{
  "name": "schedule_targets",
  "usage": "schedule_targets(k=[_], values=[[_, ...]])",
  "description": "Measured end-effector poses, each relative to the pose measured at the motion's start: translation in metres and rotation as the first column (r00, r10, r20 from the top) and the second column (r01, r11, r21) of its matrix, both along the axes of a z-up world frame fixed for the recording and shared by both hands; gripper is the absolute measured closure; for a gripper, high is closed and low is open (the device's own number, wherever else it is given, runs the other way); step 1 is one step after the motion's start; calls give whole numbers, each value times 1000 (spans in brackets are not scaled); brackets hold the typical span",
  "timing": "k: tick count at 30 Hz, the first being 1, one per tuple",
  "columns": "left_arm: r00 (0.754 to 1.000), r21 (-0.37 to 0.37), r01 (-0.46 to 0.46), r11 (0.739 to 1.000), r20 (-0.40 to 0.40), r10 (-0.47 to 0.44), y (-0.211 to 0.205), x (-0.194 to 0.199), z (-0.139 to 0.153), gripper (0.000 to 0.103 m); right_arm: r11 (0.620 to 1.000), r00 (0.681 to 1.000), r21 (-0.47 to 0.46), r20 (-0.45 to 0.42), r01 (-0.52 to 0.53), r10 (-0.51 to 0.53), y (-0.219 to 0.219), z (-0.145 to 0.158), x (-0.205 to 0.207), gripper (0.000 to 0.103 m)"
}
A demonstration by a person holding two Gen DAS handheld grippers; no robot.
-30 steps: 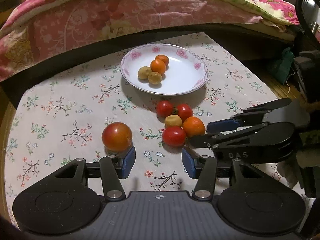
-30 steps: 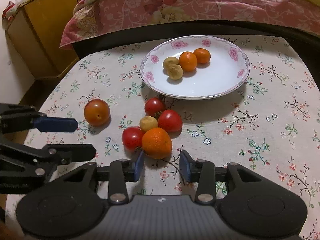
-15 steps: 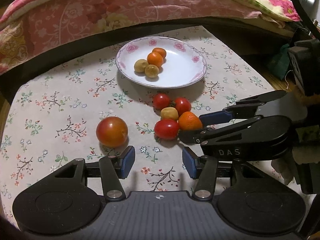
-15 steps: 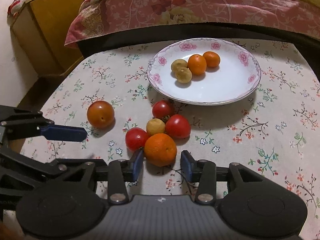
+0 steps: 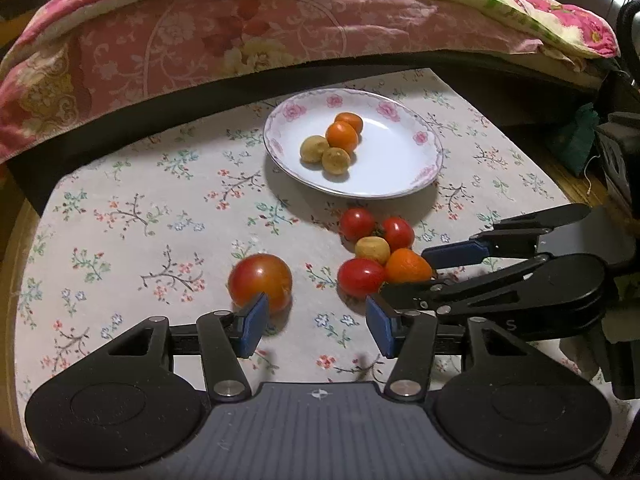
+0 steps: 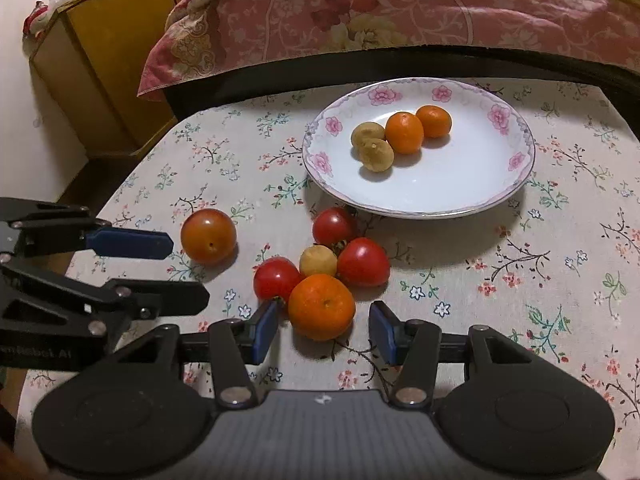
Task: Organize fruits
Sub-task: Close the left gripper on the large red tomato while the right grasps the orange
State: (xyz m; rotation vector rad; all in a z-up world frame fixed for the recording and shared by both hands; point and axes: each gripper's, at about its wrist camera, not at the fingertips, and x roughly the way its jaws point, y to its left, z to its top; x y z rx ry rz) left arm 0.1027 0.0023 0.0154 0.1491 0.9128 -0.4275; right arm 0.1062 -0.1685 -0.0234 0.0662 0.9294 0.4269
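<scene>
Left gripper [image 5: 316,330]: jaws wide, holding nothing, with the big tomato [image 5: 260,282] just ahead of its left finger. Right gripper [image 6: 322,332]: jaws wide, the orange [image 6: 322,306] between the fingertips but not clamped. The orange lies on the cloth [image 6: 500,280] in a cluster with three red tomatoes [image 6: 363,262] and a yellow fruit [image 6: 318,261], near the plate [image 6: 460,196]. The plate holds two oranges and two yellow fruits.
</scene>
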Motion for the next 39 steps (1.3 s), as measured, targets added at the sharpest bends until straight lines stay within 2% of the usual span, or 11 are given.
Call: schedule_targets(k=[4, 8, 12, 16, 24, 33, 39], values=[[1000, 26, -14, 1000, 17, 13, 6, 6, -3, 39, 1000, 1000, -8, 4, -15, 15, 0, 0, -1, 60], [1000, 4, -27, 1000, -8, 27, 8, 14, -9, 39, 1000, 1000, -10, 2, -6, 6, -3, 0, 1, 60], [999, 40, -29, 999, 23, 29, 4, 18, -14, 35, 1000, 1000, -9, 19, -11, 11, 1, -2, 1, 60], [999, 22, -49, 999, 20, 49, 10, 21, -13, 36, 1000, 1000, -8, 26, -14, 14, 2, -3, 2, 60], [996, 41, -89, 995, 22, 88, 15, 30, -20, 36, 1000, 1000, -6, 17, -6, 6, 4, -2, 1, 58], [992, 41, -124, 991, 12, 124, 16, 42, -31, 39, 1000, 1000, 8, 1, 3, -3, 6, -1, -2, 59], [995, 54, -99, 994, 17, 98, 7, 40, -34, 50, 1000, 1000, 14, 2, 1, -1, 5, -2, -3, 59]])
